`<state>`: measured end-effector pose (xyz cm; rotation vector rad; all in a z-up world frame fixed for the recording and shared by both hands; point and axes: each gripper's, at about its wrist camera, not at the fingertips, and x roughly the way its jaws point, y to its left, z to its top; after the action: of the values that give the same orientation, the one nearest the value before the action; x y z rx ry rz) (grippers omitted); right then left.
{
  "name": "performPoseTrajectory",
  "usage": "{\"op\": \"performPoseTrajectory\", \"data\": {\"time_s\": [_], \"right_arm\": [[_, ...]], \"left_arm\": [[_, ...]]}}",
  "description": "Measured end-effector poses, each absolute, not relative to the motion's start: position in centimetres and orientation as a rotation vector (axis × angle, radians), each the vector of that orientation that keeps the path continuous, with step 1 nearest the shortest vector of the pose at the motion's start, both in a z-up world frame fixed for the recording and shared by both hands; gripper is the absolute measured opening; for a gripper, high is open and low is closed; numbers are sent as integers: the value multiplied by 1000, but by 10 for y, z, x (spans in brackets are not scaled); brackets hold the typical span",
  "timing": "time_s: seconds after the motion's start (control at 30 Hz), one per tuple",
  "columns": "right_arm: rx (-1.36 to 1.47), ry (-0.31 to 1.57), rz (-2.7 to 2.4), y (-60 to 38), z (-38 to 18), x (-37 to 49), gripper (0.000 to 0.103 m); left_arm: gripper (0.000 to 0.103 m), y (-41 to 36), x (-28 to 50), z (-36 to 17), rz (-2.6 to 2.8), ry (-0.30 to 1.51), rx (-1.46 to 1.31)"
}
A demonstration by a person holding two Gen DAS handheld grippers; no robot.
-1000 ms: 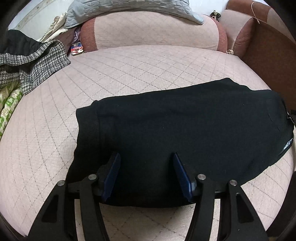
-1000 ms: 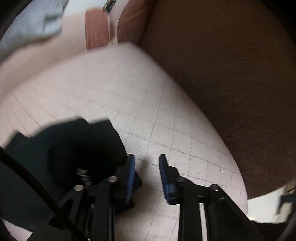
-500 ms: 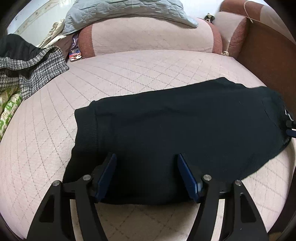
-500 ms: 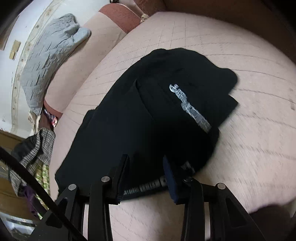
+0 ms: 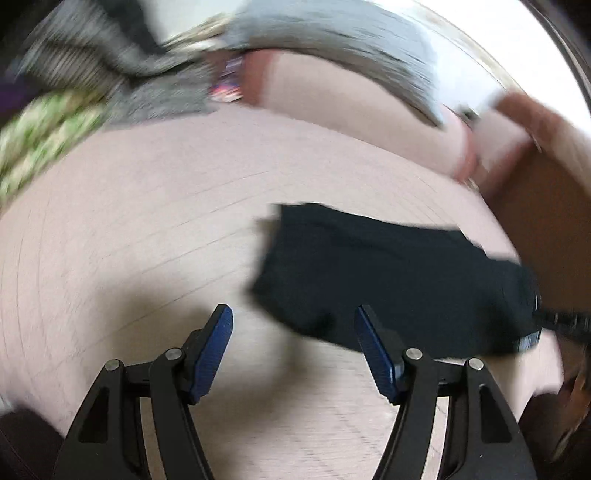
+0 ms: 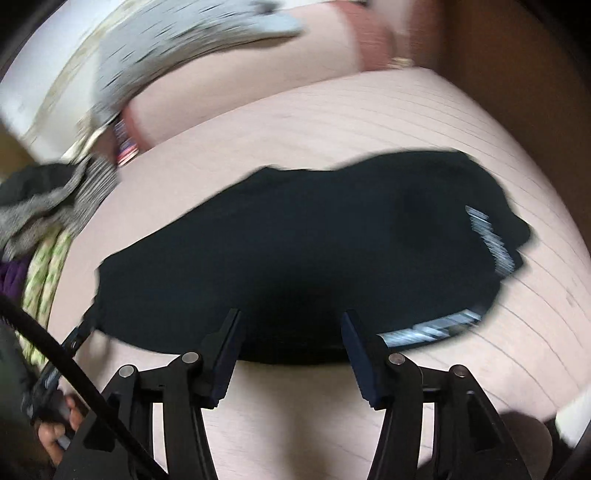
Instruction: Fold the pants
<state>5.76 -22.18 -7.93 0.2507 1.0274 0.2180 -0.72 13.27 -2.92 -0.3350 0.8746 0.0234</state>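
The black pants [image 5: 399,280] lie folded in a compact bundle on the pink quilted cushion [image 5: 129,236]; in the right wrist view the pants [image 6: 303,258] fill the middle, with white lettering at their right end. My left gripper [image 5: 293,314] is open and empty, held above the cushion at the bundle's near left corner. My right gripper [image 6: 290,317] is open and empty, just in front of the bundle's near edge. Both views are motion-blurred.
A grey quilted blanket [image 5: 332,33] drapes over the pink backrest [image 5: 332,96]. A checked grey garment [image 6: 55,199] and green patterned cloth [image 5: 40,136] lie at the left. A brown armrest [image 5: 546,229] bounds the right side.
Both grippers have pulled back from the pants. The left swung left and now sits off the bundle. The right opened wider and let go of the pants' edge.
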Motion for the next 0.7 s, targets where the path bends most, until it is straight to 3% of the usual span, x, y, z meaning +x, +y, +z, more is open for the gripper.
{"op": "performPoseTrajectory", "data": {"time_s": [0.33, 0.63, 0.7], "right_arm": [[45, 1174, 682, -1, -57, 115, 69], [-201, 1386, 511, 146, -92, 173, 72], [-259, 1425, 445, 165, -104, 181, 77]], "left_arm": [[68, 159, -18, -50, 50, 857, -457], [68, 165, -31, -54, 20, 809, -471], [69, 166, -30, -54, 15, 806, -489]]}}
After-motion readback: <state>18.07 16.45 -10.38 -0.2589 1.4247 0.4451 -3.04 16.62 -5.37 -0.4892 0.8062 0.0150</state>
